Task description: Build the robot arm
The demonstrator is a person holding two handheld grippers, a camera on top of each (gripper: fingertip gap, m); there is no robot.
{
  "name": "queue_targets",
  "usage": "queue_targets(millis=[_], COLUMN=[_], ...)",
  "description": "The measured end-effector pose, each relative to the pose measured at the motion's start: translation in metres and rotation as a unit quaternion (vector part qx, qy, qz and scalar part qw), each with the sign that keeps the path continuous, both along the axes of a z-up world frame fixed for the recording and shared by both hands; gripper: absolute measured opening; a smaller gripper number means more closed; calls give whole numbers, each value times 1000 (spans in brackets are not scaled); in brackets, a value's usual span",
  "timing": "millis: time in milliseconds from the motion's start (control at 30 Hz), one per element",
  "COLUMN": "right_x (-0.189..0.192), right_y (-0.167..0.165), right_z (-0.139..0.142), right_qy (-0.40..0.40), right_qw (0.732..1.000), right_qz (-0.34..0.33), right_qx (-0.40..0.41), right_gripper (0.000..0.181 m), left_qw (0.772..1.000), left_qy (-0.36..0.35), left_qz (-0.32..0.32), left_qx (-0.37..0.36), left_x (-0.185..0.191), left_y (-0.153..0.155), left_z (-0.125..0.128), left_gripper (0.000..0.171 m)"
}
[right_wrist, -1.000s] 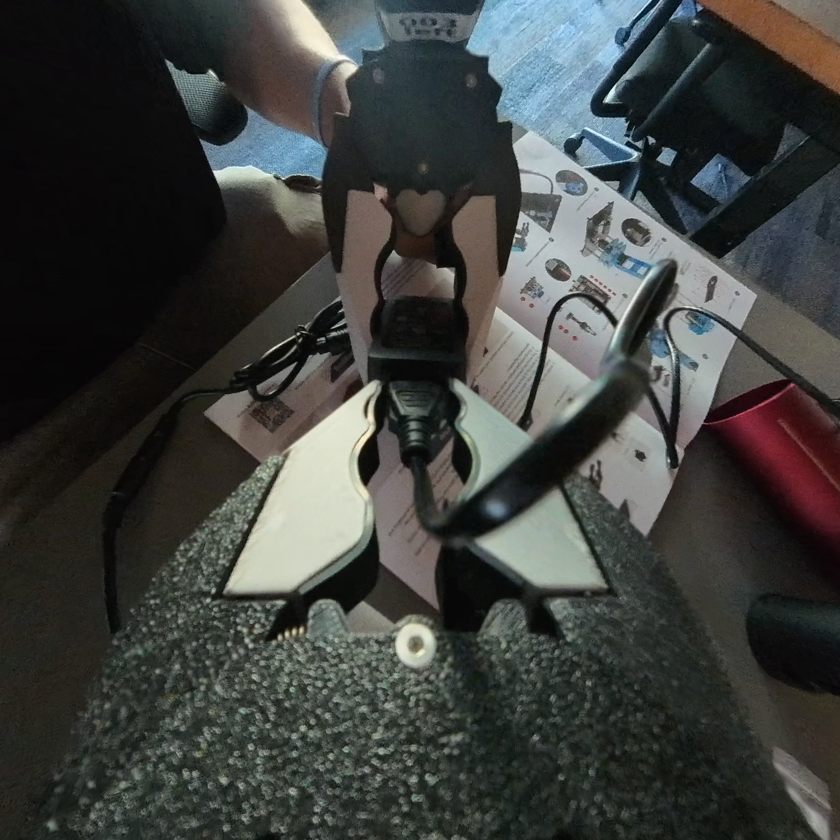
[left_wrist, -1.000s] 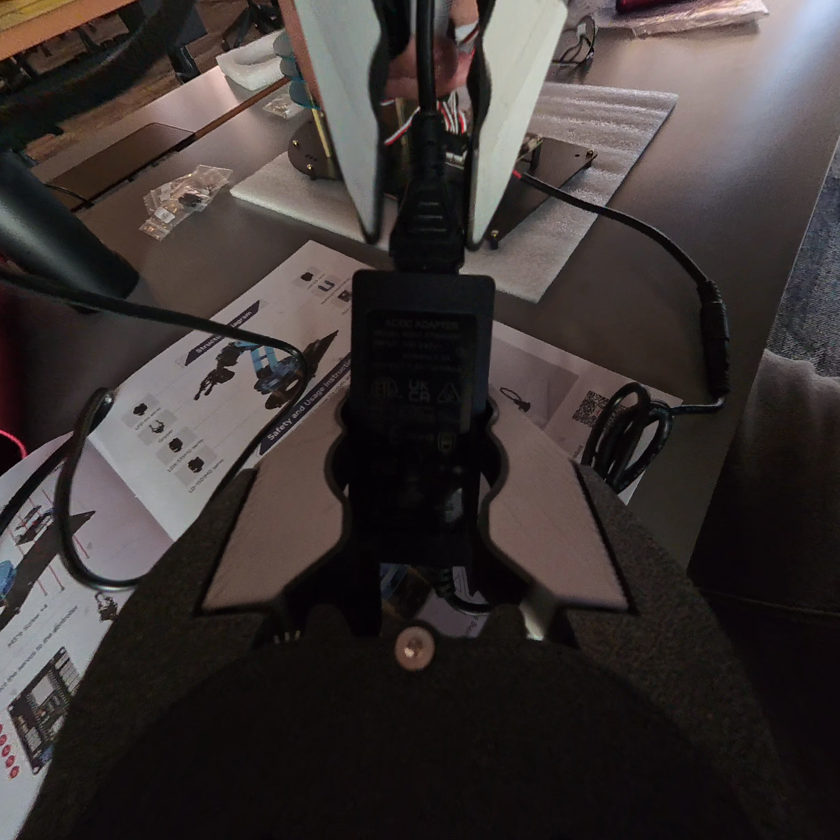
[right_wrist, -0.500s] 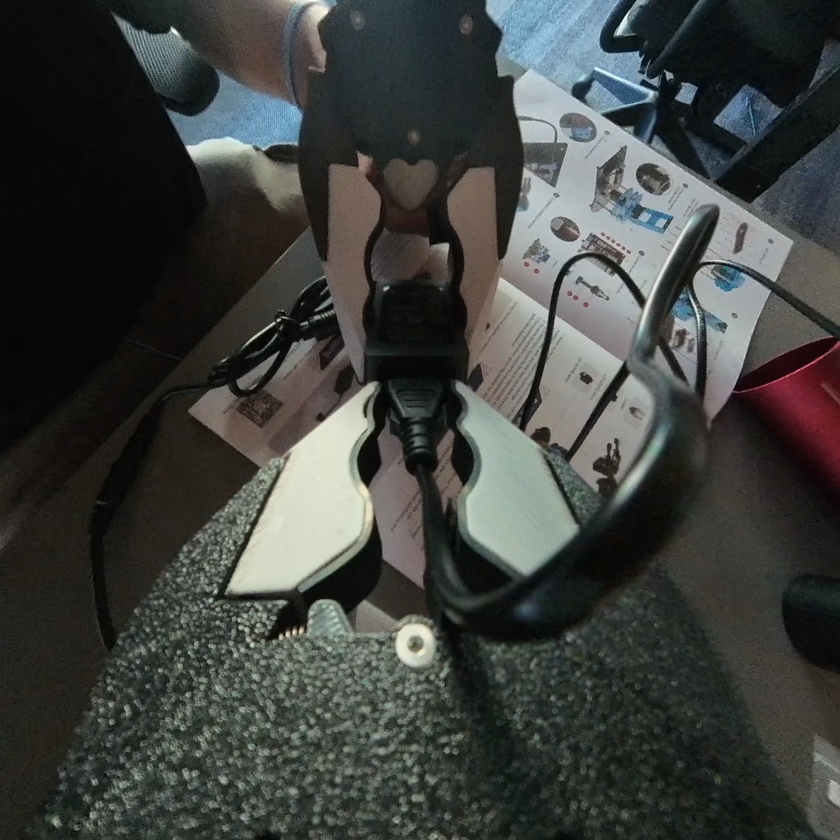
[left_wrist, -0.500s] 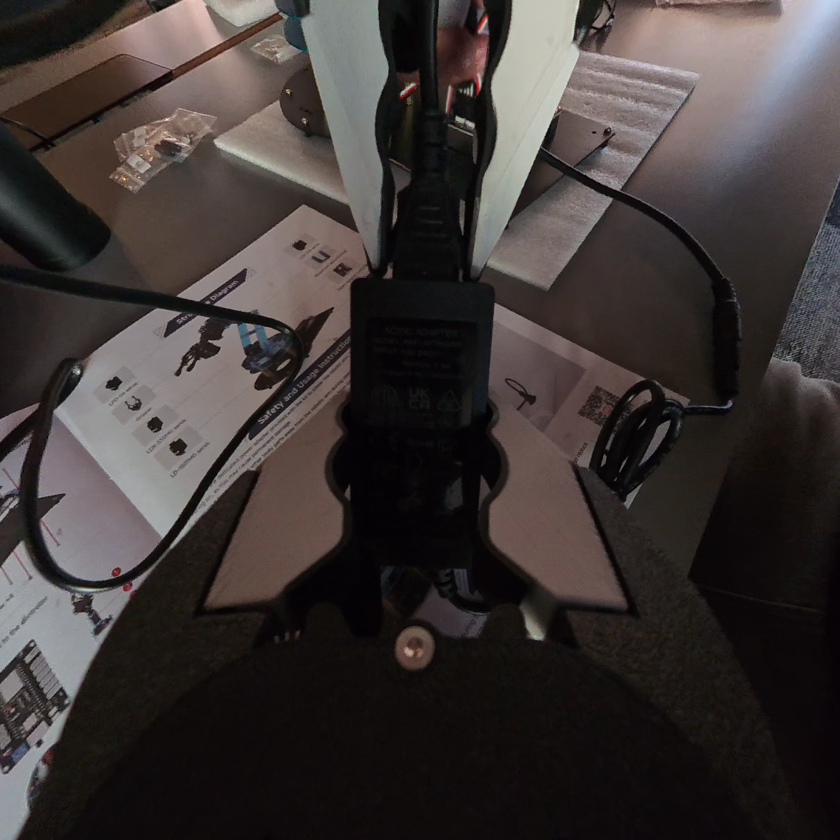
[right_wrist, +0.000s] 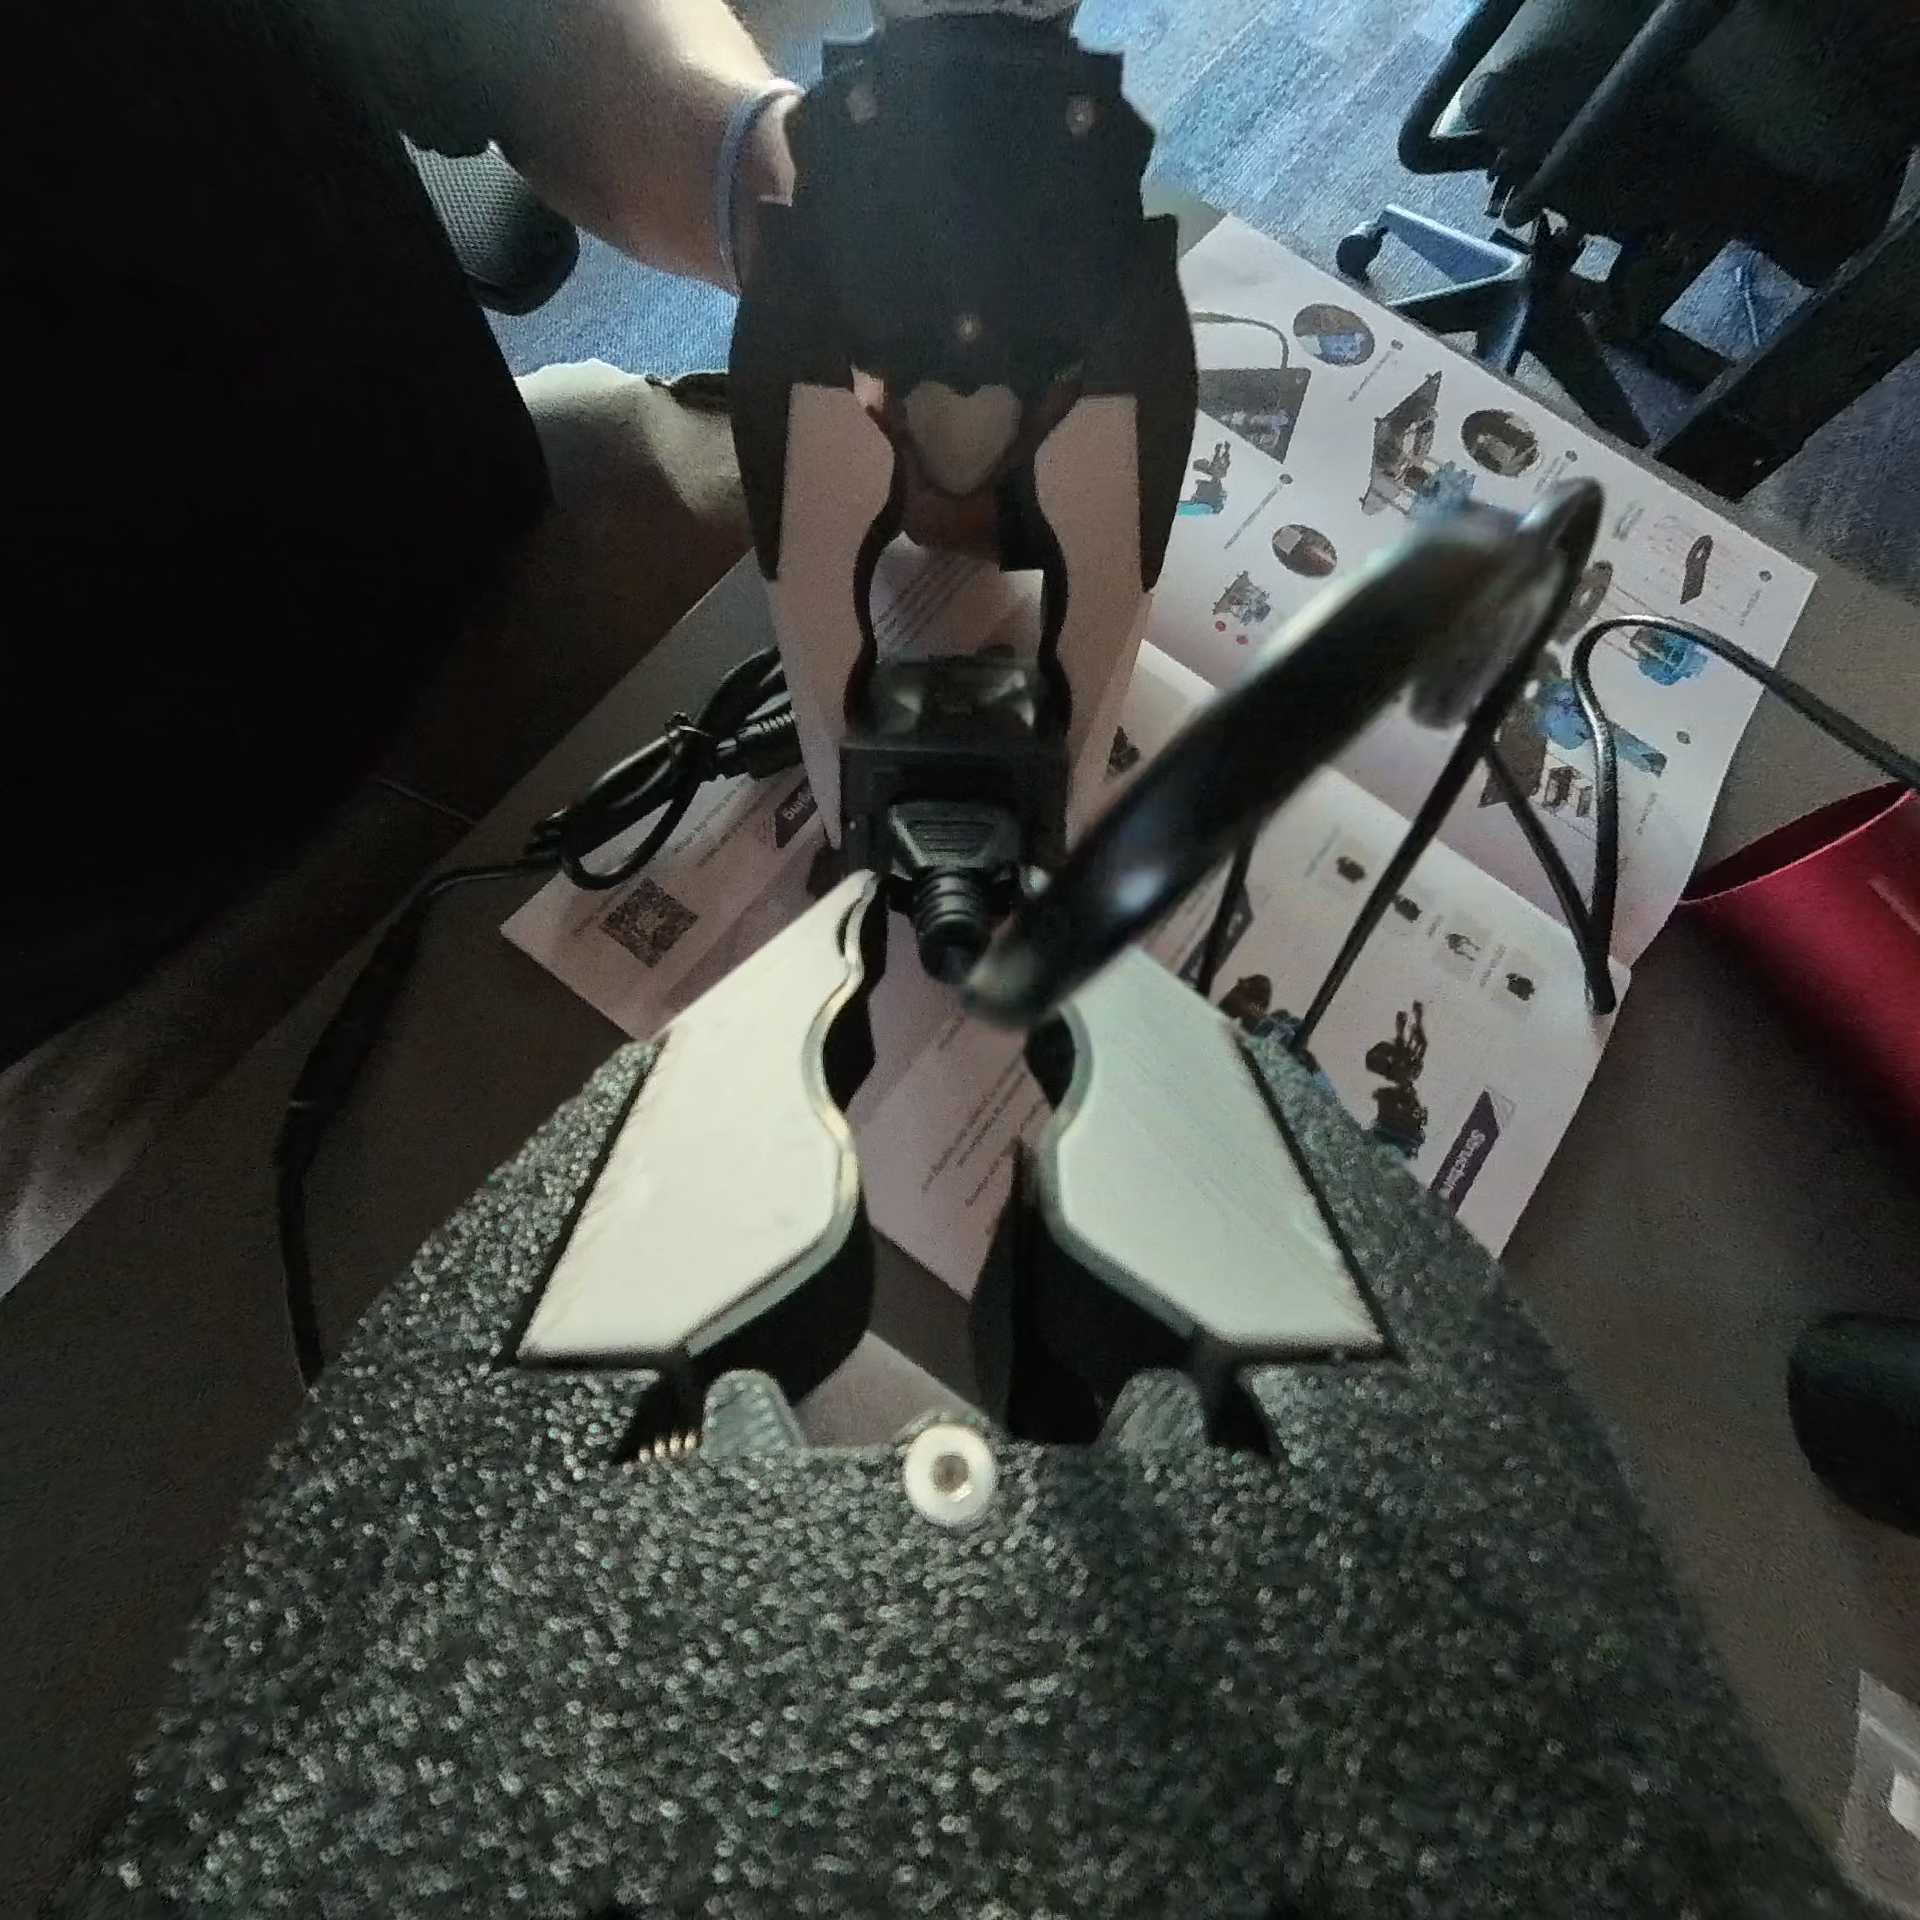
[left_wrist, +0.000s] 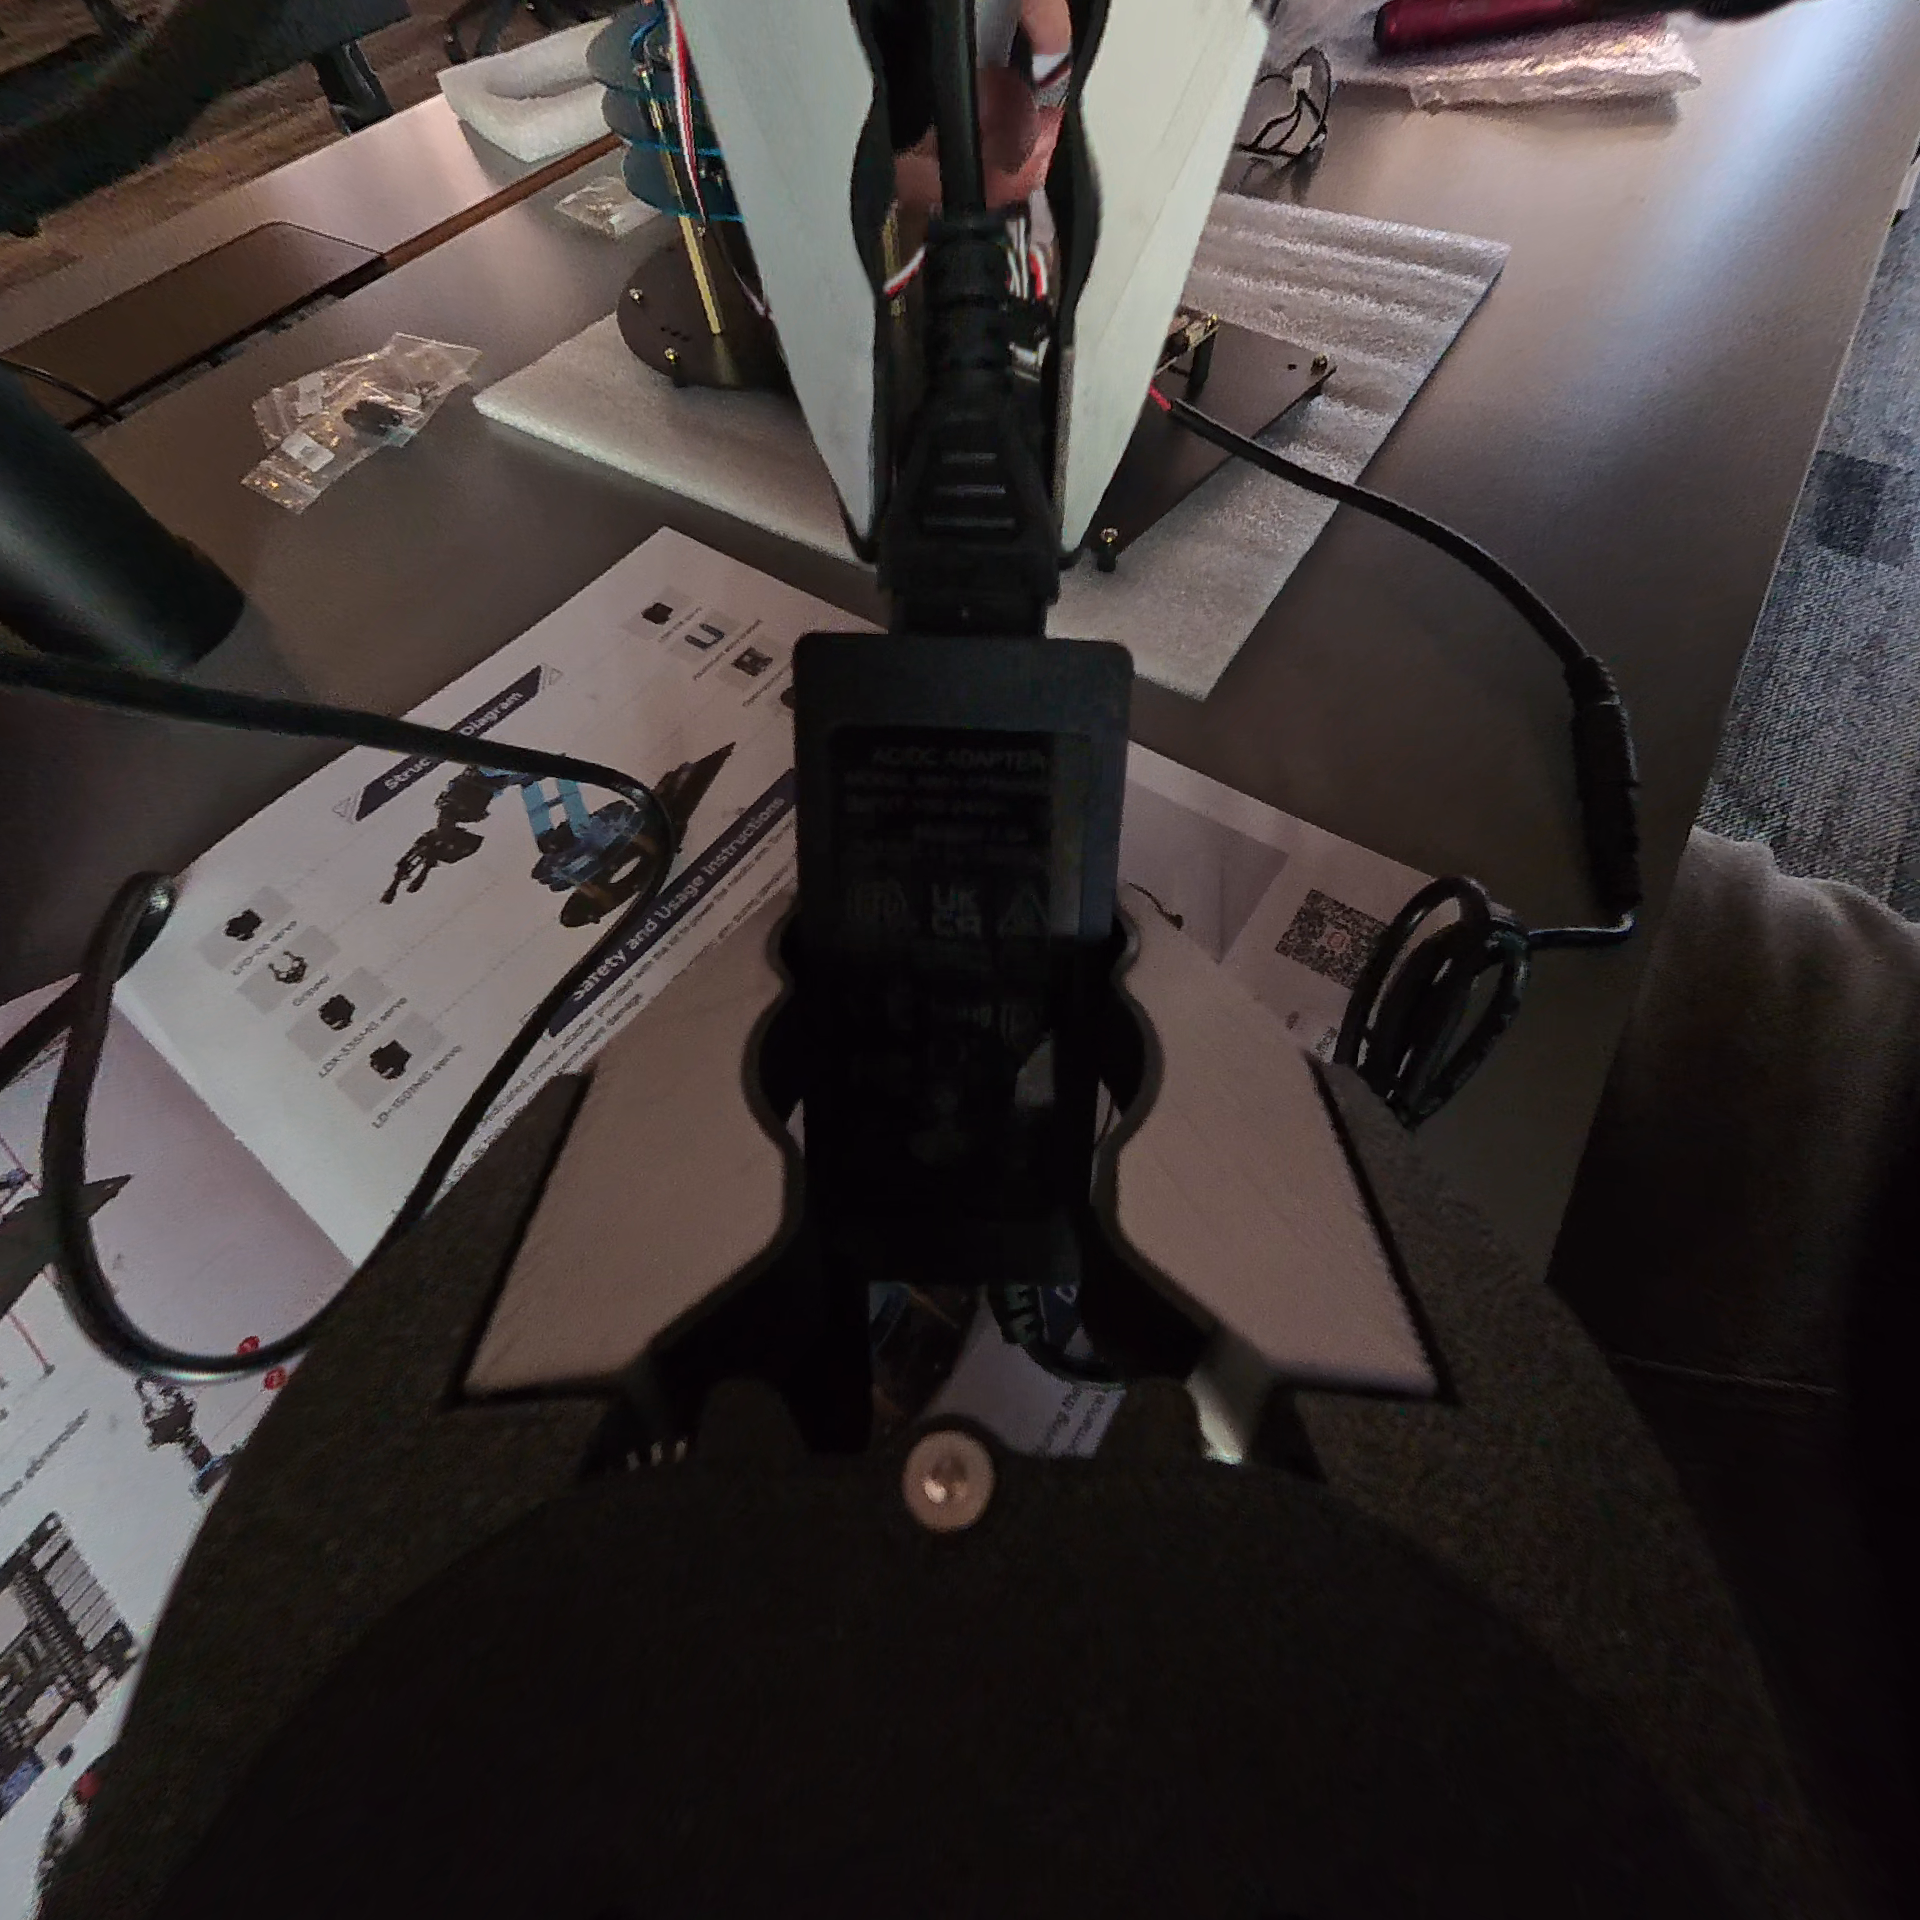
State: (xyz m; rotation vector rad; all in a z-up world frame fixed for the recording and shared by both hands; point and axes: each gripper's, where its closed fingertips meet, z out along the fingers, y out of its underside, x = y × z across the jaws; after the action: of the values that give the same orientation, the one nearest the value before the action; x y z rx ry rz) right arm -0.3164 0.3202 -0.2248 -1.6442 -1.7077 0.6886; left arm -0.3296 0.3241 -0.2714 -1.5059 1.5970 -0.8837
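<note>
Left gripper [left_wrist: 961, 940]: fingers pinched the black power adapter [left_wrist: 961, 935].
Right gripper [right_wrist: 951, 914]: fingers spread around the power plug [right_wrist: 951, 847], not gripping.
Below: instruction sheet [left_wrist: 416, 935] on table [left_wrist: 1403, 644].

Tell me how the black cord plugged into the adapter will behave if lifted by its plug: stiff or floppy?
Probably floppy: the cord arches up from the plug and sags in loose loops over the paper sheet. It would likely trail and drag, not hold shape. The adapter, clamped in the left gripper, looks rigid and should anchor that end.
</note>
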Motion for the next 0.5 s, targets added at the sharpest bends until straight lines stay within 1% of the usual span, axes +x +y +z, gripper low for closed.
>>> queue_targets(millis=[67, 133, 167, 200, 233, 333, 500], right_x=[-2, 3, 4, 3, 2, -3, -8], right_y=[1, 4, 5, 5, 5, 5, 5], right_z=[1, -9, -10, -9, -7, 10, 17], right_qy=[-1, -48, -59, -61, -56, -13, -45], right_qw=[1000, 999, 998, 998, 998, 999, 998], right_qz=[-2, -10, -16, -19, -21, -21, -10], right_qx=[-1, 14, 4, -2, -11, -29, -30], right_gripper=[22, 22, 22, 22, 22, 23, 23], left_qw=[1000, 1000, 1000, 1000, 1000, 999, 998], left_qy=[2, 19, 21, 20, 17, -17, -27], left_qz=[1, 11, 11, 8, 6, 0, -10], left_qx=[-10, -5, -9, -19, -24, -35, -56], left_x=[0, 1, 1, 1, 1, 4, 3], left_y=[0, 3, 3, 3, 3, 1, 0], left_z=[0, -6, -7, -6, -5, 5, 9], left_gripper=[51, 51, 50, 56, 51, 51, 51])
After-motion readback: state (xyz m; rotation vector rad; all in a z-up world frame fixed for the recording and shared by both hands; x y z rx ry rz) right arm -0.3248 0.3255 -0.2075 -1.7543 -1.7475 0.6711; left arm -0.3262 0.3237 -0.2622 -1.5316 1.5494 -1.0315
